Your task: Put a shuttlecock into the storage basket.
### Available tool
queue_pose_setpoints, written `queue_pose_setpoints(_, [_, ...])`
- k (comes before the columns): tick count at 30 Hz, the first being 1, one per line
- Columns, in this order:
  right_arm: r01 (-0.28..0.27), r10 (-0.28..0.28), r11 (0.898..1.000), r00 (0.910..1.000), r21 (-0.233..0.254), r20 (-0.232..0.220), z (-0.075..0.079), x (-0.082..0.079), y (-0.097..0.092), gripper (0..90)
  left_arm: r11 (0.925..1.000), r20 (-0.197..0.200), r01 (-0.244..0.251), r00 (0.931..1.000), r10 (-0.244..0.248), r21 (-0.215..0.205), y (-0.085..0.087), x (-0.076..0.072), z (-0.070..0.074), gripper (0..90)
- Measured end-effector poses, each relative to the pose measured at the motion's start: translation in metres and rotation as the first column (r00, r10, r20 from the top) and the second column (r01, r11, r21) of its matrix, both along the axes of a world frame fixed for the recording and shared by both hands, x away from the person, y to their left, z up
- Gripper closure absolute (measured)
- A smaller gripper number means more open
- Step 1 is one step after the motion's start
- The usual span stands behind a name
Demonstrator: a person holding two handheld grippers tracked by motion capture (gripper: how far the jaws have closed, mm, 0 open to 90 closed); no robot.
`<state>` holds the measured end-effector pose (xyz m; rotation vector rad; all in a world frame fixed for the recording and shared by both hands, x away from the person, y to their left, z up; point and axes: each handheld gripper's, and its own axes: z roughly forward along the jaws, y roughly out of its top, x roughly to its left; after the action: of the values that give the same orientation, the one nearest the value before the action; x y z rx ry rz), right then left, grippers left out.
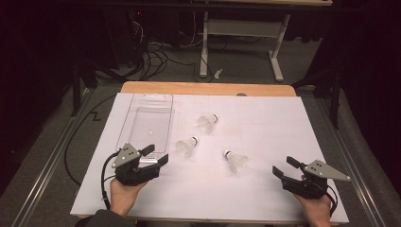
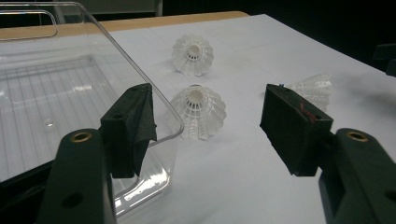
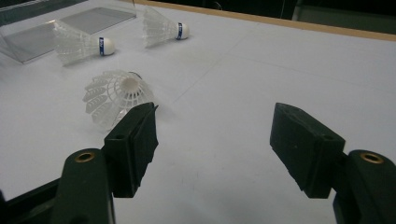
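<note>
Beyond your wooden table (image 1: 208, 88) with its white sheet (image 1: 265, 142), you see a dim room with grey carpet floor (image 1: 246, 61), tangled black cables (image 1: 156, 59), a white-legged desk frame (image 1: 241, 28) and metal rails (image 1: 42, 165) flanking both sides.

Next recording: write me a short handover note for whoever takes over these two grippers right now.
Left gripper: open, holding nothing, at the near end of the clear tray.
Right gripper: open, holding nothing, near the right-hand shuttlecock.
Things: all three shuttlecocks lie on the white sheet; the middle shuttlecock is close beside the tray, the far shuttlecock is behind it.
Done: no shuttlecock is in the tray.
Left: likely all three go into the tray.
</note>
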<state>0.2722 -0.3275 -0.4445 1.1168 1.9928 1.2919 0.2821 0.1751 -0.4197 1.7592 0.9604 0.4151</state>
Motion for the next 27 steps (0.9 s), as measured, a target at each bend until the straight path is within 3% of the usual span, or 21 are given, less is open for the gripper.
queue_pose_setpoints(16, [-0.001,0.001,1.000,1.0000,0.002,0.003,0.000,0.000,0.000,32.6,0.9993,-0.001,0.027,0.9996,-0.027,0.027,-0.016,0.013,0.005,35.7])
queue_pose_setpoints(27, [0.003,-0.003,1.000,1.0000,0.009,0.001,0.000,-0.001,-0.001,32.6,0.9991,0.002,0.039,0.9992,-0.039,0.019,-0.024,0.020,0.009,35.8])
